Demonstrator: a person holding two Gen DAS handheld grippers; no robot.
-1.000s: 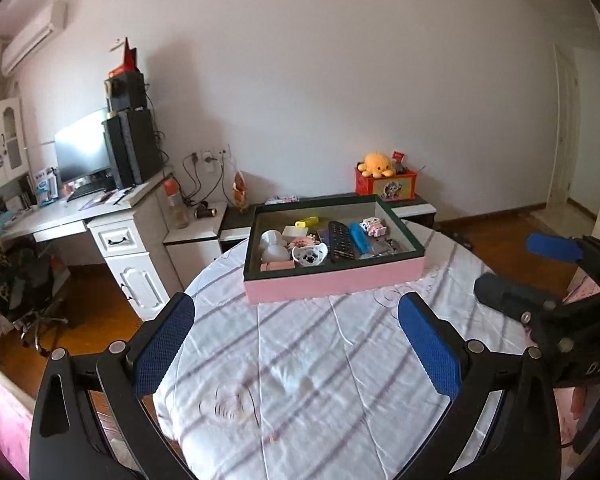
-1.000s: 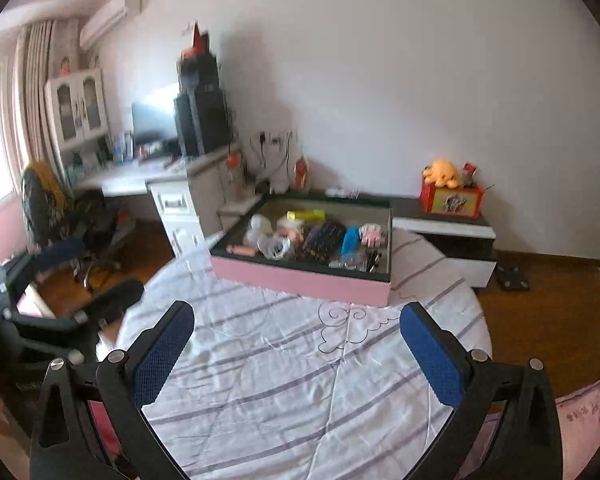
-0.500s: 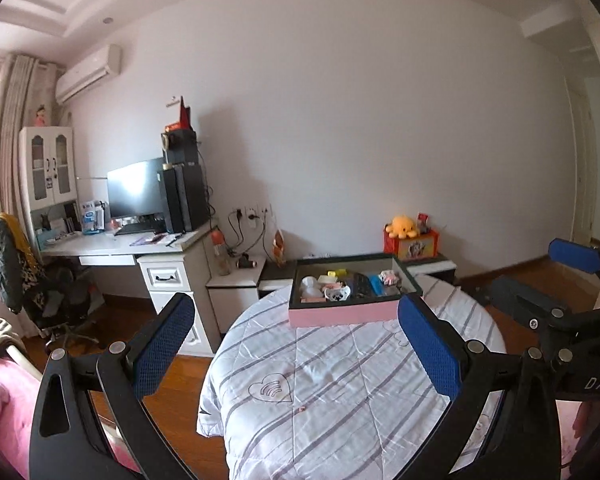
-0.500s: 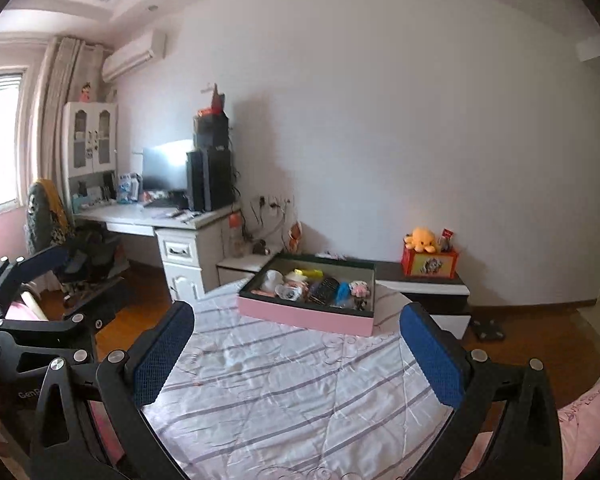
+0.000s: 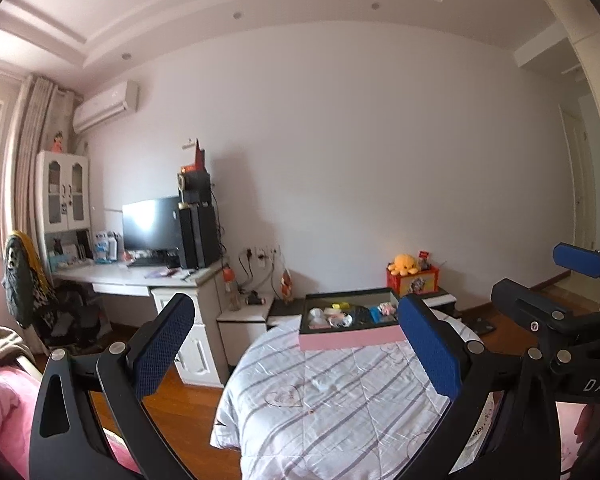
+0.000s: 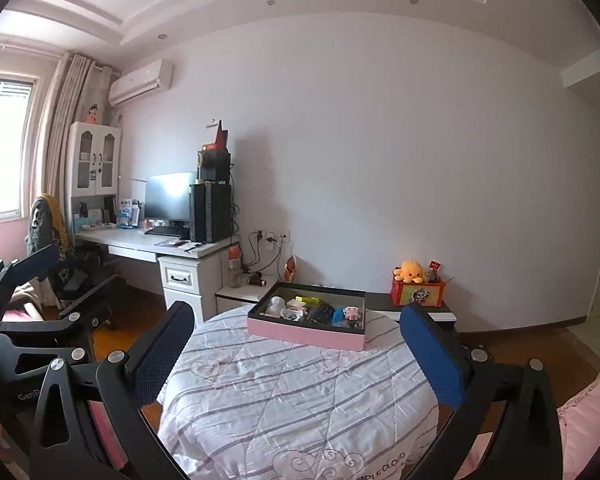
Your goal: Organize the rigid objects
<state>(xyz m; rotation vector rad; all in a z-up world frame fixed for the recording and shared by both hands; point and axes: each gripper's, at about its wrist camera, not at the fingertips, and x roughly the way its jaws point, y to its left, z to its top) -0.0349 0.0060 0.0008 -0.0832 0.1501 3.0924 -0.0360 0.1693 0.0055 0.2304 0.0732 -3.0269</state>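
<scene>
Tray (image 6: 306,330) items look small, hard, light: pinch across narrow sides; left gripper (image 5: 296,344) and right gripper (image 6: 296,350) gape wide, empty.

Daylight enters via window (image 6: 4,148) at left, blown out to white w/ no detail; room evenly and moderately bright, wall (image 6: 400,160) reads pale lilac, w/ a soft shadow right of the speaker stack (image 6: 214,196) and a faint glare patch on the monitor (image 5: 152,220). Strong fisheye bend in both views: ceiling mouldings and door frame (image 5: 580,184) curve hard, corners vignette to black. Focus acceptable centre-frame, but small items in the tray (image 6: 306,330) are too small to resolve; near pads (image 6: 430,354) slightly soft, no motion blur noted.
</scene>
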